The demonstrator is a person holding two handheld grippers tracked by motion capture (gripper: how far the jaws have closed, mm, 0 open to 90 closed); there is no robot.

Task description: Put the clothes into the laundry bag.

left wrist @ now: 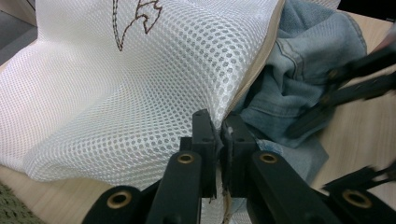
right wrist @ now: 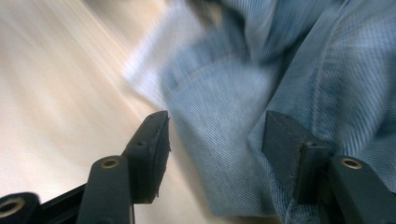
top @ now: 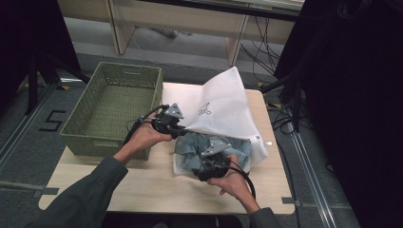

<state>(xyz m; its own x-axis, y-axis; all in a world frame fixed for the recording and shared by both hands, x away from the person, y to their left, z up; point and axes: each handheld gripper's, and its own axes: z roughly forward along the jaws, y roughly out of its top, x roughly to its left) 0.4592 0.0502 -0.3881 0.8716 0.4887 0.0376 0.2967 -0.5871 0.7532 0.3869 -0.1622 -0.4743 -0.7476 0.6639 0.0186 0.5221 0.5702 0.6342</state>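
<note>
On the table [top: 157, 185], a white mesh bag [top: 221, 107] lies with blue jeans [top: 199, 145] partly inside it. The left gripper [left wrist: 220, 133] has its fingers pinched tight on the bag's open edge, lifting it up. The right gripper [right wrist: 215, 140] has its fingers wide apart around a fold of the jeans. A green basket [top: 78, 128] sits to the left.

The left gripper [top: 177, 127] is pointing toward three o'clock, its jaws pressed together, the left hand [top: 147, 137] wrapping it from seven o'clock. The right gripper [top: 212, 159] is aiming toward twelve o'clock, jaws standing wide apart, the right hand [top: 233, 180] gripping from five o'clock.
</note>
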